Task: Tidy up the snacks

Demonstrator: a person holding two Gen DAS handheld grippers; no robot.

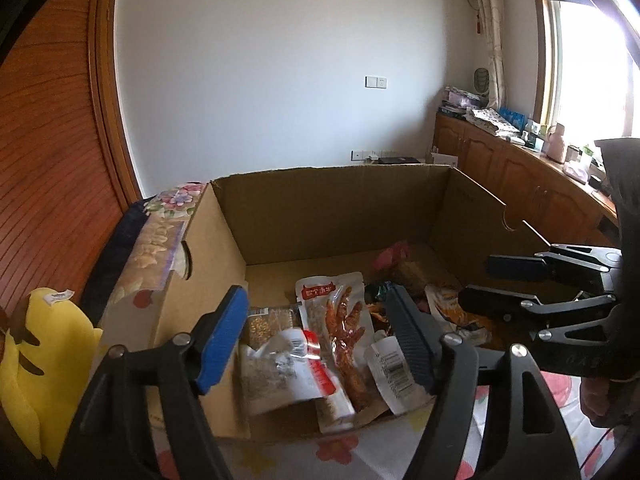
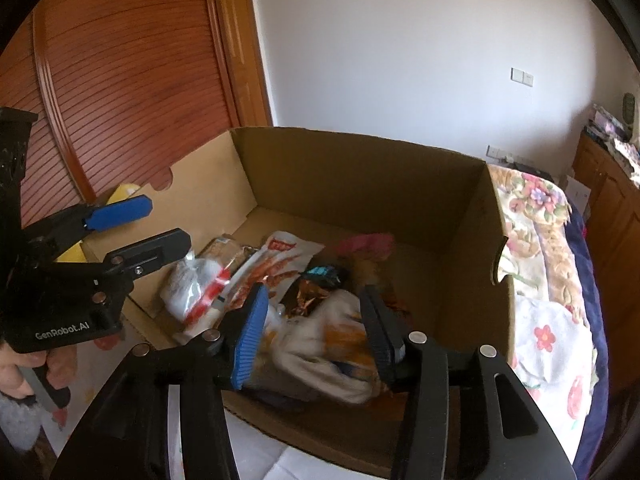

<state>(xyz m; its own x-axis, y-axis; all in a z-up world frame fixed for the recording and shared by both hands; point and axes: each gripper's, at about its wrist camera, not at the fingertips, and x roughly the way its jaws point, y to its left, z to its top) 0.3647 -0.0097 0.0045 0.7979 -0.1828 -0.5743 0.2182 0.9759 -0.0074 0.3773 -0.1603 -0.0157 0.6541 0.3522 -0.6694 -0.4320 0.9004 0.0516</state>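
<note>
A cardboard box (image 1: 320, 216) holds several snack packets. In the left wrist view a clear packet with a red chicken foot (image 1: 340, 320) lies in the middle, beside a white and red packet (image 1: 296, 364). My left gripper (image 1: 320, 340) is open above them, holding nothing. My right gripper (image 1: 476, 284) hangs over the box's right side. In the right wrist view my right gripper (image 2: 316, 336) is open, its fingers on either side of a blurred white and orange packet (image 2: 320, 348). The left gripper (image 2: 160, 224) shows open at the left. The box (image 2: 360, 184) fills that view.
The box rests on a floral bedspread (image 2: 552, 320). A yellow plush toy (image 1: 40, 352) lies left of the box. A wooden slatted door (image 2: 120, 80) stands behind. A wooden cabinet (image 1: 520, 172) with clutter runs under the window at the right.
</note>
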